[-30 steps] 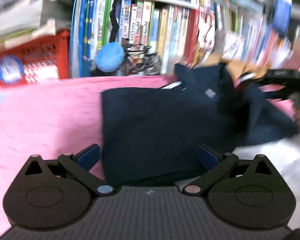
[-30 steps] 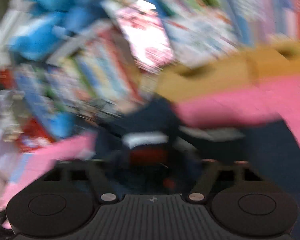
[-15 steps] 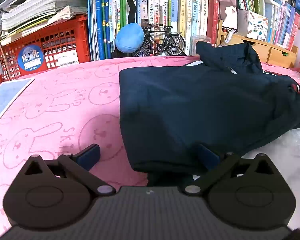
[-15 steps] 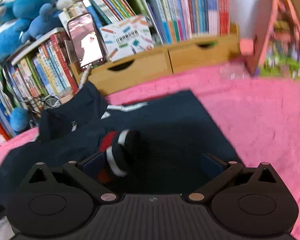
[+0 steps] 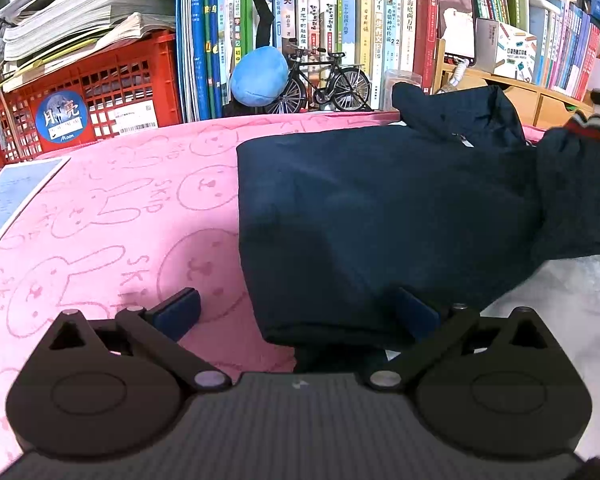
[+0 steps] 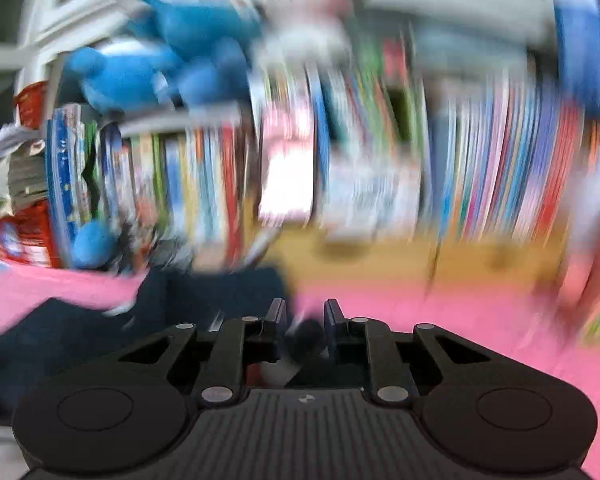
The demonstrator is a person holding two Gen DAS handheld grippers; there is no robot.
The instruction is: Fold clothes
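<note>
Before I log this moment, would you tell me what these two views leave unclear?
- Right wrist view: motion blur smears the bookshelf and jacket; what the right claw pinches is unreadable.
- Left wrist view: the jacket's near hem hides behind the left claw.
- Left wrist view: the sleeve cuff is cut off at the frame edge.

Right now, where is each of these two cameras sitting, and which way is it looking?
Left wrist: behind the open left gripper, looking over the dark navy jacket on the pink rabbit-print cloth towards bookshelves.
Right wrist: behind the right gripper, closed on the jacket's red-and-white striped cuff; blurred, facing the shelves.
Shared: jacket, cloth, round blue plush toy.
</note>
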